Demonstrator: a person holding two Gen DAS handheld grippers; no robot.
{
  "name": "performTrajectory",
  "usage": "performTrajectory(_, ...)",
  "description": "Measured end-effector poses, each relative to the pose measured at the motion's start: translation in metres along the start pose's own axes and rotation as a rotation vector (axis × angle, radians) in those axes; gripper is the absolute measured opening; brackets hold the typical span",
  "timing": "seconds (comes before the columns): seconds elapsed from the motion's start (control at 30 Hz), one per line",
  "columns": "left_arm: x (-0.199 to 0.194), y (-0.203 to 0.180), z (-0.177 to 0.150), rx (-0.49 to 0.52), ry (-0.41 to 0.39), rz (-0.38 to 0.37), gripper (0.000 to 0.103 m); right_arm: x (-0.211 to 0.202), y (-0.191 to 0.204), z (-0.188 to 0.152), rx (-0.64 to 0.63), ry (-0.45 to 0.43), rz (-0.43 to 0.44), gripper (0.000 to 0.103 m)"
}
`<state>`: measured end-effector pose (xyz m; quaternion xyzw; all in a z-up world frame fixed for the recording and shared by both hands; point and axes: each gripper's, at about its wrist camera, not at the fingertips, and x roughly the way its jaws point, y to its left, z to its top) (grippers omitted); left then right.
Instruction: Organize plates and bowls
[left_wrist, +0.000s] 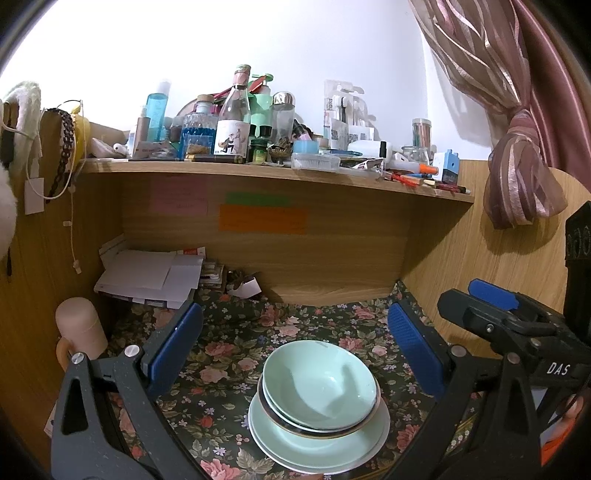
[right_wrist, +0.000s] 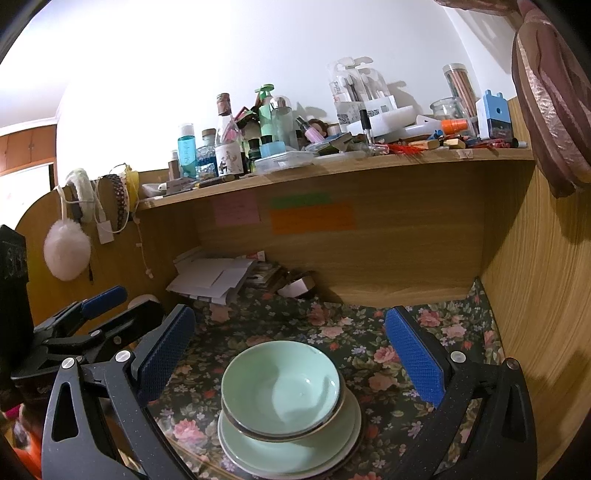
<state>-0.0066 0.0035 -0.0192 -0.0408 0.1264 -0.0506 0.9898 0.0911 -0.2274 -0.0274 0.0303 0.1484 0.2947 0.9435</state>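
Observation:
Pale green bowls (left_wrist: 320, 384) sit nested on stacked pale green plates (left_wrist: 317, 448) on the floral tablecloth; the same stack of bowls (right_wrist: 280, 387) on plates (right_wrist: 291, 452) shows in the right wrist view. My left gripper (left_wrist: 295, 347) is open and empty, its blue pads wide apart, just behind and above the stack. My right gripper (right_wrist: 291, 350) is open and empty too, hovering over the stack. The right gripper also shows at the right of the left wrist view (left_wrist: 495, 306), and the left gripper at the left of the right wrist view (right_wrist: 96, 314).
A wooden shelf (left_wrist: 258, 171) crowded with bottles and small items runs above the desk nook. Papers (left_wrist: 147, 277) are piled at the back left. A pink mug (left_wrist: 79, 328) stands left. A curtain (left_wrist: 517, 166) hangs right. Wooden side panels close in the nook.

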Motion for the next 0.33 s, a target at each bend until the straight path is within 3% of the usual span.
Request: performTrajectory(0.33, 0.0077, 0.0027, -0.0012, -0.001, 0.013, -0.010, 0.102, 0.0061, -0.0053, -0.0017, 0.008, 0.010, -0.003, 0.103)
